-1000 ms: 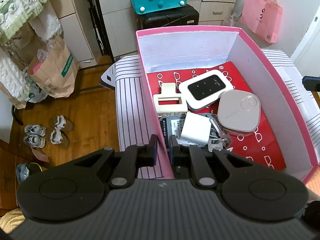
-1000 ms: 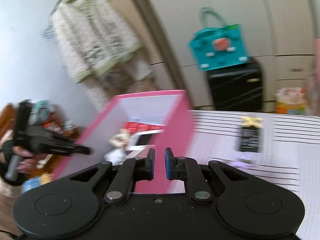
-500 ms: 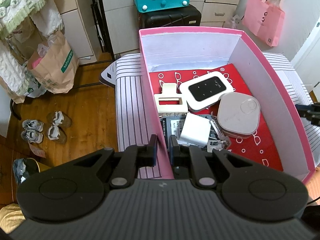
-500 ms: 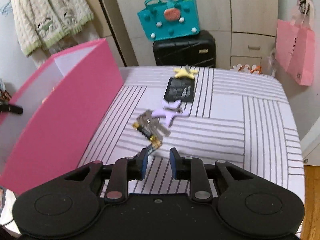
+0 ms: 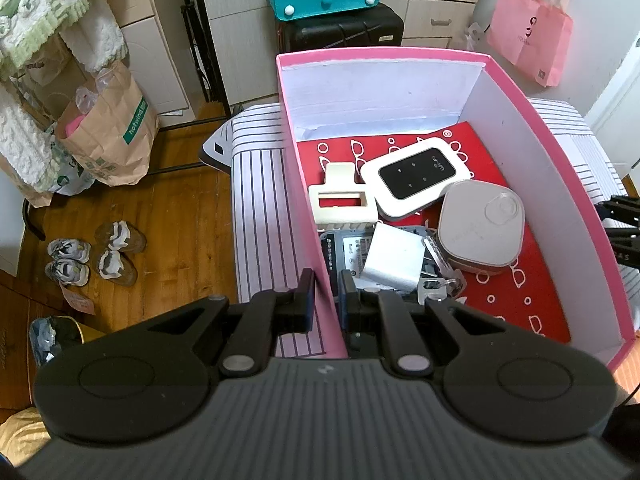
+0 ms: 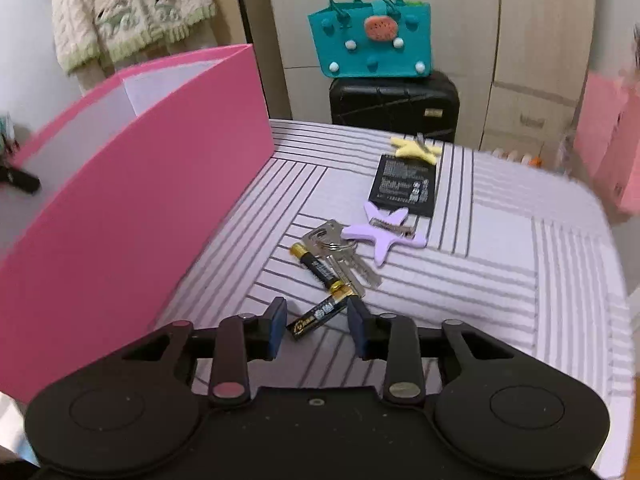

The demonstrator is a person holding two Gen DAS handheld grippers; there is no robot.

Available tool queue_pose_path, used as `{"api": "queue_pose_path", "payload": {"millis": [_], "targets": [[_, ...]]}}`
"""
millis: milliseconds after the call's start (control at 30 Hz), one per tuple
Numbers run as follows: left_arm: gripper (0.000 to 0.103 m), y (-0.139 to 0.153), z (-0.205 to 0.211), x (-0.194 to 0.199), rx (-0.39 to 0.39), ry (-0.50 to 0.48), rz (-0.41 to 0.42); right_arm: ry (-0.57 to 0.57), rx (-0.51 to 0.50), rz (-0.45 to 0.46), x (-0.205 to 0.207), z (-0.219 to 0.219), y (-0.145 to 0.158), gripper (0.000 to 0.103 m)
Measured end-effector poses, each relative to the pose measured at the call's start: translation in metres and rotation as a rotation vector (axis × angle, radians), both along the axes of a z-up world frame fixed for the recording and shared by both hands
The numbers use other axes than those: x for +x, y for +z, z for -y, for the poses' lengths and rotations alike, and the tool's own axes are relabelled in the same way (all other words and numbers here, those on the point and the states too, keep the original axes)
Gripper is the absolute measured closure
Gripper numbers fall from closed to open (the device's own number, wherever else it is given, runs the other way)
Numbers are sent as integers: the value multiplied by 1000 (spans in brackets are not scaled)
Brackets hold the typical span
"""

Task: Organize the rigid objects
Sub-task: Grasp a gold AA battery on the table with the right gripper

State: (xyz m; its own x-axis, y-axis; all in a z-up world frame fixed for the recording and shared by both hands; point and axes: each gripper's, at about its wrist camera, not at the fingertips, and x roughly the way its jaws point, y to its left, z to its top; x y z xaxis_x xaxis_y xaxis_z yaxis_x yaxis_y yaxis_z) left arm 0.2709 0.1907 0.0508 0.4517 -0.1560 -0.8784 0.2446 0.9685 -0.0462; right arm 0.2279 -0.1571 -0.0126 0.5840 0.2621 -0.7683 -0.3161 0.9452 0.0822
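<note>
My left gripper [image 5: 326,300] is shut on the left wall of the pink box [image 5: 298,184]. Inside lie a white router [image 5: 416,178], a cream hair clip [image 5: 340,200], a white charger [image 5: 394,258], a grey rounded case [image 5: 480,228] and keys. My right gripper [image 6: 318,322] is open, its fingers on either side of a black-and-gold battery [image 6: 320,314] on the striped table. A second battery [image 6: 316,266], a key bunch [image 6: 344,256], a purple star clip [image 6: 384,234], a black flat battery [image 6: 404,184] and a yellow star clip [image 6: 416,148] lie beyond. The pink box [image 6: 132,184] stands to the left.
A teal bag [image 6: 372,46] sits on a black suitcase [image 6: 394,102] behind the table. A pink bag [image 5: 528,34] hangs at right. Paper bags [image 5: 108,128] and shoes [image 5: 92,254] are on the wooden floor at left. The table's right edge [image 6: 616,280] is near.
My right gripper swung from the box toward the table items, came down over the near battery and opened. My left gripper kept its hold on the box wall.
</note>
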Motion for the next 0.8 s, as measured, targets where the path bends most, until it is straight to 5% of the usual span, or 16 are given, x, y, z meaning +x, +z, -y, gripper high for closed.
{"api": "queue_pose_path", "payload": {"millis": [167,433,533,800], "targets": [[92,-2,-1,1,-7,0,-5,24,-43,11,-6,4,2,92],[92,-3,-1,1,-4,-3,-1,19,-21,22,-3,5,-1,86],[92,-3,0,1,6,-9,2,26,-57,40,-2,-1,0,92],[92,-4,0,-1,9,-18,5,1,43,100,-5,2,33,92]]}}
